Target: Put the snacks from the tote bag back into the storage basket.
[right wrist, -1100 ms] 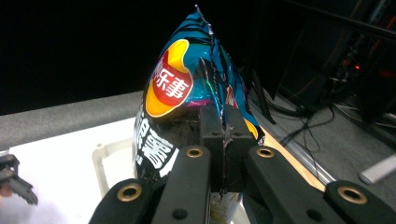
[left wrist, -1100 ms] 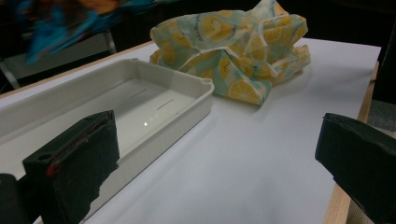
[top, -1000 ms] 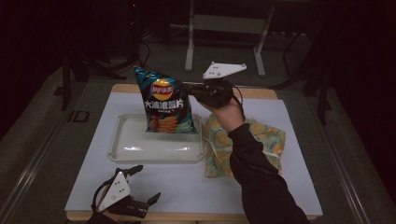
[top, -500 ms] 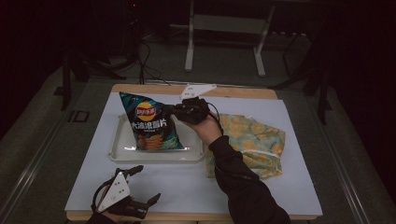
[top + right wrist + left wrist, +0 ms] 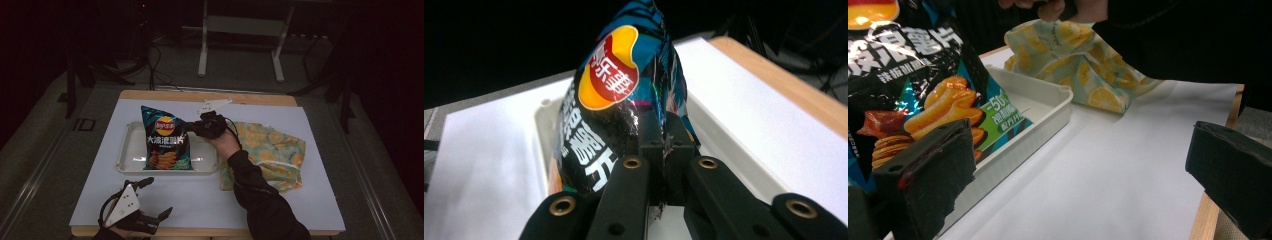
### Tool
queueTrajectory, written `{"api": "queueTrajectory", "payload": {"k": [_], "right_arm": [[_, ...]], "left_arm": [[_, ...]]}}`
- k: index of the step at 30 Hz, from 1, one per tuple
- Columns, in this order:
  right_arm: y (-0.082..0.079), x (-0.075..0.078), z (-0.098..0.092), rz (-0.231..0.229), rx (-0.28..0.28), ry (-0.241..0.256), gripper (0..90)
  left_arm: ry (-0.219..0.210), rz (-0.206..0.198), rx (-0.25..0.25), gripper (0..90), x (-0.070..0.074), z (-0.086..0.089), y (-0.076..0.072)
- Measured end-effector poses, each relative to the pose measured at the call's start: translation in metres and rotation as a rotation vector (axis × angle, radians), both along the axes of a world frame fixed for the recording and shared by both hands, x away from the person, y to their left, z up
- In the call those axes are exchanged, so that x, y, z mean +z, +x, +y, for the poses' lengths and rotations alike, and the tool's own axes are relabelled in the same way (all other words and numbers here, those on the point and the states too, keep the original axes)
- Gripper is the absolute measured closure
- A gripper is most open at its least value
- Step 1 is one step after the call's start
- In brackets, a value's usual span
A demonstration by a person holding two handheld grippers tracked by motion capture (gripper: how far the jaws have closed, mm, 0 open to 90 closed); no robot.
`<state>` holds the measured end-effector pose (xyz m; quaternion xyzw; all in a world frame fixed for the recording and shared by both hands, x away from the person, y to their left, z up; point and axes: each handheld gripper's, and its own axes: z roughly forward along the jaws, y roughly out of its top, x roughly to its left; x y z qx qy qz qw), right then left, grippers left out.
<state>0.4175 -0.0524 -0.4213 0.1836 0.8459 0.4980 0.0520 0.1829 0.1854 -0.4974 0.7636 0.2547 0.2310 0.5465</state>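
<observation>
A dark blue chip bag (image 5: 166, 142) stands upright in the white tray (image 5: 130, 161) at the table's middle left. My right gripper (image 5: 196, 126) is shut on the bag's right edge, and in the right gripper view the jaws pinch the chip bag (image 5: 619, 105) together above the white tray (image 5: 542, 125). My left gripper (image 5: 150, 200) rests near the front left table edge, open and holding nothing. In the left gripper view its black fingers (image 5: 928, 175) stand wide apart, with the chip bag (image 5: 913, 85) and the white tray (image 5: 1038, 107) beyond them.
A yellow lemon-print cloth bag (image 5: 270, 152) lies flat to the right of the tray, partly under the person's right sleeve (image 5: 260, 195). White paper (image 5: 305, 210) covers the wooden tabletop. A metal stand (image 5: 240, 30) is on the floor behind the table.
The right gripper has carried the chip bag leftward from above the cloth bag, over the tray, and lowered it until it stands in the tray. The left gripper has stayed put.
</observation>
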Motion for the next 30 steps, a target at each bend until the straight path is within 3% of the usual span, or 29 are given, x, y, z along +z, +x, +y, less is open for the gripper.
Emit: {"api": "queueTrajectory", "payload": {"k": [8,12,17,21,25,30], "right_arm": [[0.015,-0.020,-0.002,0.042,-0.107,-0.053,89.7],[0.022,-0.025,0.001,0.034,-0.140,-0.085,87.3],[0.025,-0.024,0.005,0.028,-0.177,-0.125,67.8],[0.026,-0.016,0.001,0.013,-0.211,-0.126,51.1],[0.024,-0.009,-0.005,0.005,-0.220,-0.116,45.3],[0.017,0.002,-0.013,-0.004,-0.186,-0.096,34.5]], "left_arm": [[0.001,0.000,-0.005,0.1,0.000,0.000,-0.001],[0.001,0.000,-0.006,0.2,0.000,0.000,-0.001],[0.001,0.002,-0.006,0.1,0.000,0.000,-0.001],[0.002,0.004,-0.007,0.1,0.000,0.000,0.000],[0.000,0.004,-0.004,0.1,0.000,0.000,0.000],[0.002,0.004,-0.003,0.1,0.000,0.000,0.000]]}}
